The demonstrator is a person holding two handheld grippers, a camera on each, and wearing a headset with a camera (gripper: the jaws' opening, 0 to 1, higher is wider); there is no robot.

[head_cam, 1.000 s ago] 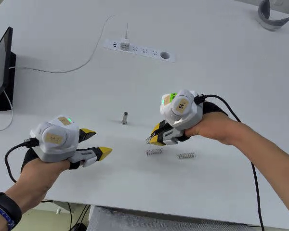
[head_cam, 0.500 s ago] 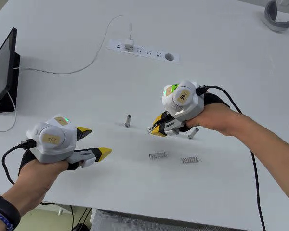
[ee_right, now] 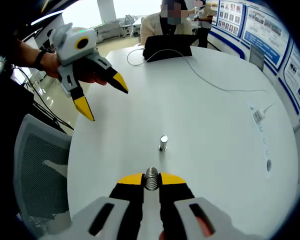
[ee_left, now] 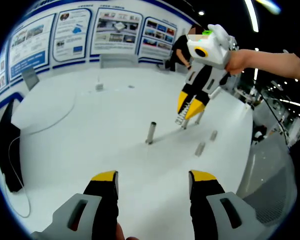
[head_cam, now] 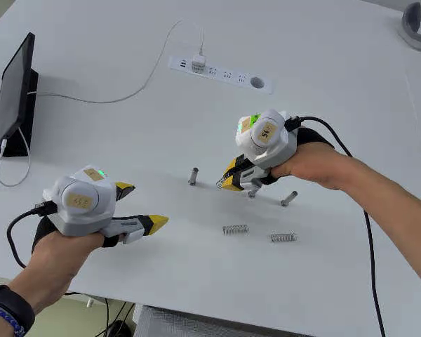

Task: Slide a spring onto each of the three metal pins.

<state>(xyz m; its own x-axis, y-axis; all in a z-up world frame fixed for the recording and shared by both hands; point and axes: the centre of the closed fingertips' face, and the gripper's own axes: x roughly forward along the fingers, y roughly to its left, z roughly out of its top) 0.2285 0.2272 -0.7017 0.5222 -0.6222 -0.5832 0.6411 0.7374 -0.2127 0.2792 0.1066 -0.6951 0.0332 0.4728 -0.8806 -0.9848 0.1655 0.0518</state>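
Opposed gripper views, shared pin [ee_left: 150, 133]

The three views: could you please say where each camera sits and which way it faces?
Head view: on the person's head, looking forward and down at the table; left hand with left tool, right hand with right tool.
Left gripper view: on the left tool, looking along its open jaws at the pin and right tool.
Right gripper view: on the right tool, looking past its held spring at that pin and the left tool.
Shared: all three show that upright pin.
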